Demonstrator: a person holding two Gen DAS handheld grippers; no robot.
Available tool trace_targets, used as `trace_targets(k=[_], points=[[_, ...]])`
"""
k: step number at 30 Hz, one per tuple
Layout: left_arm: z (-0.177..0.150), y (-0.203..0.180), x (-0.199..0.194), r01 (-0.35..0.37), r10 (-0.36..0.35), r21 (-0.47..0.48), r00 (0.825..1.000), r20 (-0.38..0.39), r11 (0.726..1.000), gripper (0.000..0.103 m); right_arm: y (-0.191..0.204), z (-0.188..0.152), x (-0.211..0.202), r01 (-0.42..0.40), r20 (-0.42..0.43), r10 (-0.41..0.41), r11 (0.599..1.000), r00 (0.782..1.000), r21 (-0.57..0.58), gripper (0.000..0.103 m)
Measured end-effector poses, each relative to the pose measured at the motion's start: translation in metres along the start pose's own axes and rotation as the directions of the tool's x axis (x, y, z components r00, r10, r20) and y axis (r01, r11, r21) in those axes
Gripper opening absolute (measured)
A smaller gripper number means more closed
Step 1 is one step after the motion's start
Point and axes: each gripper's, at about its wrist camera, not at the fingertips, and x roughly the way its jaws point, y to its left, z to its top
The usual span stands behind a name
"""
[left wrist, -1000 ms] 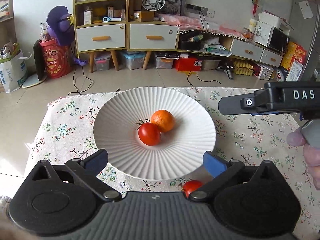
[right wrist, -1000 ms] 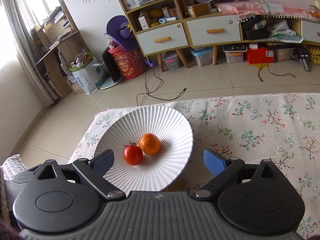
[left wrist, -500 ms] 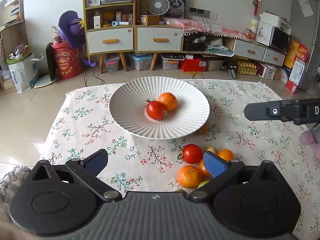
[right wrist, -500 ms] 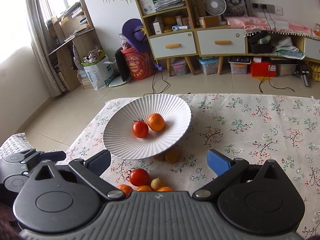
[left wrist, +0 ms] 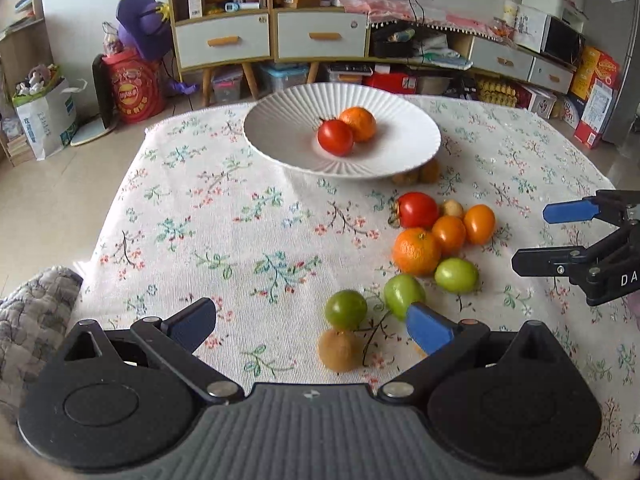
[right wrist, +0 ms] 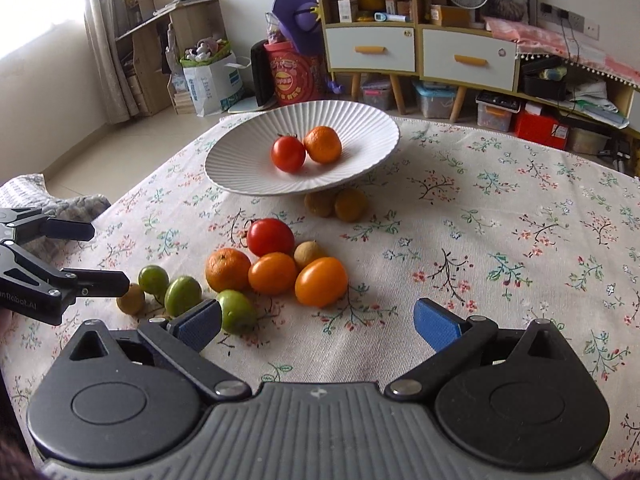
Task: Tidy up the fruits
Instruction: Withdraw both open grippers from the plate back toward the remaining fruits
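While both tools gape, fruit pile (right wrist: 276,272) ahead, seemingly untouched

- Two brownish fruits (left wrist: 416,174) sit half hidden under the white bowl's (left wrist: 280,152) rim.
- Right gripper (left wrist: 560,236) is cut off by the left view's edge.
- Green fruit (right wrist: 236,312) is partly covered by a blue pad (right wrist: 198,322).
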Motion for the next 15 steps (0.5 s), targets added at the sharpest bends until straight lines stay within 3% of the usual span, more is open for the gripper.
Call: trace_targets(k=[11, 15], points=[[-0.014, 0.002, 0.01, 0.027, -0.027, -0.002, 0.993, -0.115, 1.0, 0.096, 0.011, -0.013, 0.007, -0.038, -0.065, 0.036, 0.999, 0.997, -0.031, 0.102], [-0.017, 0.004, 0.014, 0.037, -0.038, -0.012, 0.988, -0.149, 0.999, 0.089, 0.019, -0.016, 0.01, -0.068, -0.101, 0.062, 0.996, 0.993, -0.054, 0.099]])
